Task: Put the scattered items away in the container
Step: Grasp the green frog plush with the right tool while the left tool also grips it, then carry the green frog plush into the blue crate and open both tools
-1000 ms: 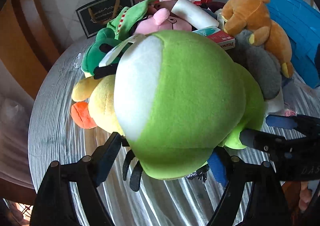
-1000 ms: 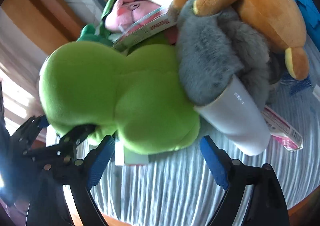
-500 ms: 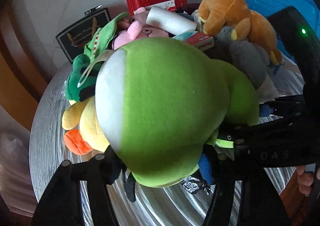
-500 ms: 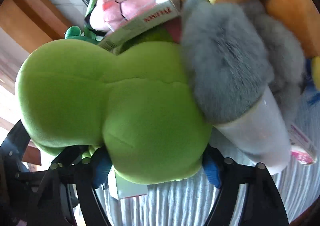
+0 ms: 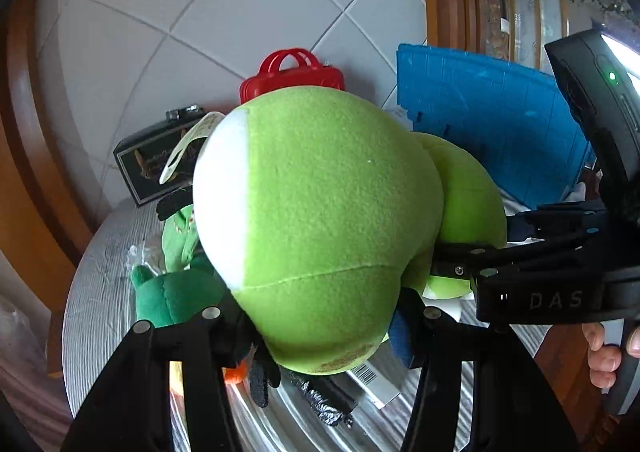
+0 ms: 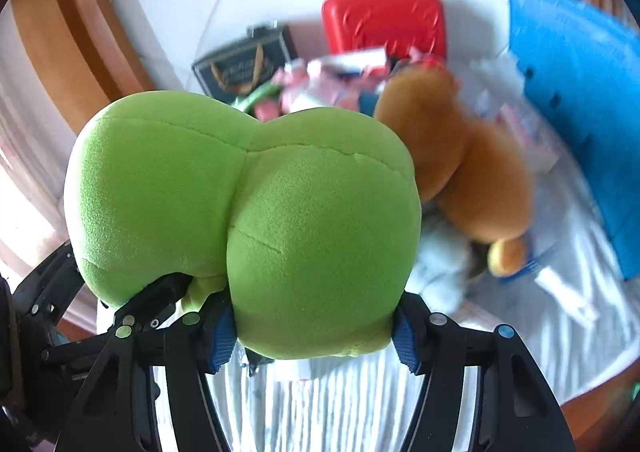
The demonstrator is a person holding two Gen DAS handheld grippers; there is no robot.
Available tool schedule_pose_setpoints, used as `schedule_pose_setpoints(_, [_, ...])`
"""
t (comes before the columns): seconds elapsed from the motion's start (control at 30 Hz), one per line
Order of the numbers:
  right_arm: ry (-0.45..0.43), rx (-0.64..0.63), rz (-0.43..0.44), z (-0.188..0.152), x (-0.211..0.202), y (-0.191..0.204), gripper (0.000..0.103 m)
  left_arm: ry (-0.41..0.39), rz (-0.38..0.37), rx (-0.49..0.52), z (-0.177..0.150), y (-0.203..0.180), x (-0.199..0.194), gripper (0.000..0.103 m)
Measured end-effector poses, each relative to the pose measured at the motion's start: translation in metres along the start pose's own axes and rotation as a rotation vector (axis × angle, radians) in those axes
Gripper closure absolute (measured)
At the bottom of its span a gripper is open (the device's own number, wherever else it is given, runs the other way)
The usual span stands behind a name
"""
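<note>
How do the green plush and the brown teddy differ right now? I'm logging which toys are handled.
The green plush is lime and smooth, gripped off the table by both the left gripper and right gripper; the brown teddy is shaggier, smaller-looking, lying untouched on the table. Both are soft toys.

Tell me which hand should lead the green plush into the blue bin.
Right, probably. Both the right gripper and left gripper are closing on the green plush, but the blue bin lies on the right gripper's side.

Both grippers, left gripper (image 5: 320, 328) and right gripper (image 6: 310, 326), have closed on the green plush toy (image 5: 328, 220) and lifted it off the table (image 5: 104, 276).
</note>
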State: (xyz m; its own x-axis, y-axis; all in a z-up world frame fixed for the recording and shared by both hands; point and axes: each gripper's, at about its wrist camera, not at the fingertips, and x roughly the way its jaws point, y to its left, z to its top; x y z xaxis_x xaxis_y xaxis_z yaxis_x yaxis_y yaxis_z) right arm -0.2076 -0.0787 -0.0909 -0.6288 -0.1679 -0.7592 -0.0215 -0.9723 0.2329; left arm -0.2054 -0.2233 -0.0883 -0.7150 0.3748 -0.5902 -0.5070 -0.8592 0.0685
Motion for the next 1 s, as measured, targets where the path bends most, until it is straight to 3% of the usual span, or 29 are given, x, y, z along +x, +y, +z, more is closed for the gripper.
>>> schedule_pose_setpoints(0.2, [-0.091, 0.01, -0.079, 0.027, -0.057, -0.008, 0.04, -0.082, -0.06, 0.027, 0.038, -0.029, -0.018, 0.05])
schedule_pose_setpoints(0.57, [-0.188, 0.067, -0.195, 0.055, -0.132, -0.066, 0.04, -0.169, -0.159, 0.09, 0.106, -0.101, -0.016, 0.05])
schedule_pose_setpoints(0.73, [-0.241, 0.096, -0.219, 0.07, -0.164, -0.11, 0.04, -0.222, -0.176, 0.136, 0.154, -0.157, -0.013, 0.05])
schedule_pose_setpoints(1.0, [-0.351, 0.095, -0.293, 0.137, -0.238, -0.221, 0.04, -0.333, -0.224, 0.16, 0.27, -0.279, 0.027, 0.05])
